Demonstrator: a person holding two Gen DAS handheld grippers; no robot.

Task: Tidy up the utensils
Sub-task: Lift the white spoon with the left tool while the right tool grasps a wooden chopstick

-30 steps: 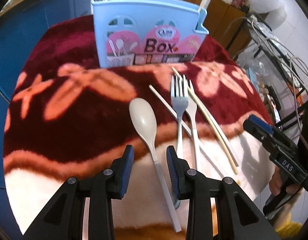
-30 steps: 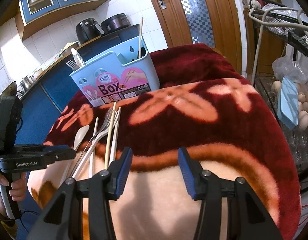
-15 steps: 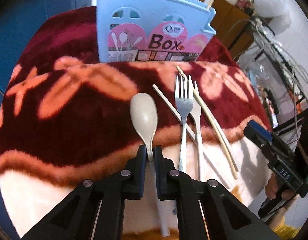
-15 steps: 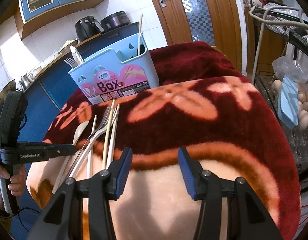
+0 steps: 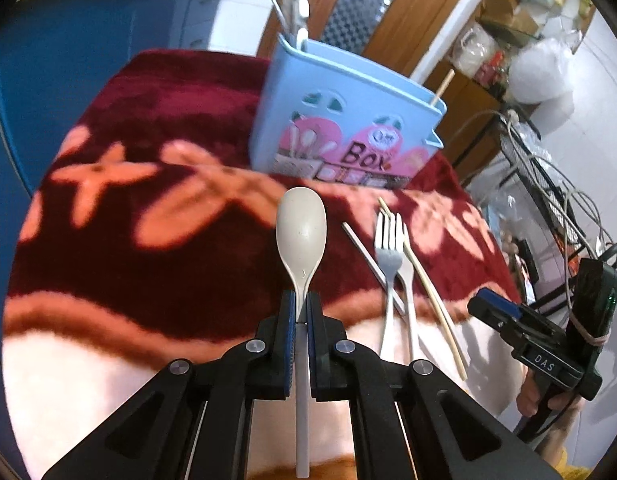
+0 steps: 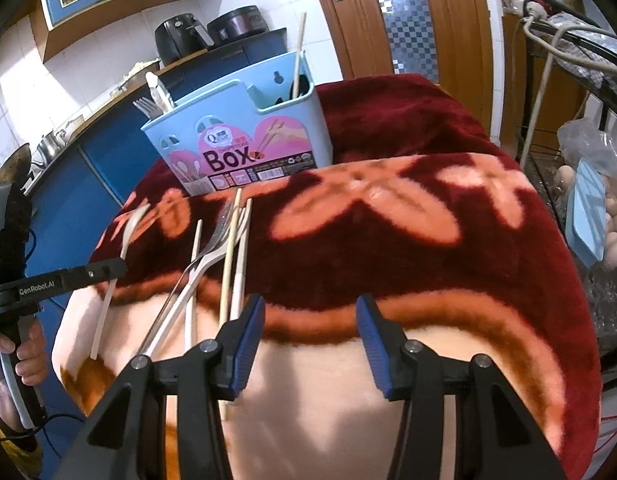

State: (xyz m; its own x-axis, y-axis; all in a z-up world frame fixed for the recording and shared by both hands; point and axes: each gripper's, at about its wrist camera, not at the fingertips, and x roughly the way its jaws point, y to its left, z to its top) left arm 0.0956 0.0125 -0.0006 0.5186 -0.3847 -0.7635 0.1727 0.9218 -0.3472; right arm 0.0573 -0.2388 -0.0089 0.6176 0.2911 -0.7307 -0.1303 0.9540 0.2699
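My left gripper [image 5: 301,305] is shut on the handle of a beige spoon [image 5: 301,232], which it holds off the red floral blanket [image 5: 148,272], bowl pointing toward the light-blue utensil box [image 5: 348,128]. The right wrist view shows the spoon [image 6: 129,229] in that gripper [image 6: 112,270] at the far left. Two forks [image 5: 388,248] and pale chopsticks [image 5: 430,284] lie side by side on the blanket to the spoon's right. My right gripper [image 6: 310,344] hovers open over the blanket's pale front edge, nothing between its fingers. The box [image 6: 244,140] holds forks and a chopstick.
A wire rack [image 6: 548,60] with eggs [image 6: 614,216] and a blue lid [image 6: 588,212] stands right of the table. Blue cabinets [image 6: 88,184] run behind on the left, a wooden door [image 6: 388,20] behind the box. A person's hand [image 6: 28,360] grips the left handle.
The left jaws closed on the spoon's handle, then lifted the spoon off the blanket and swung left, so the box now sits right of centre. The right gripper stayed put, open.
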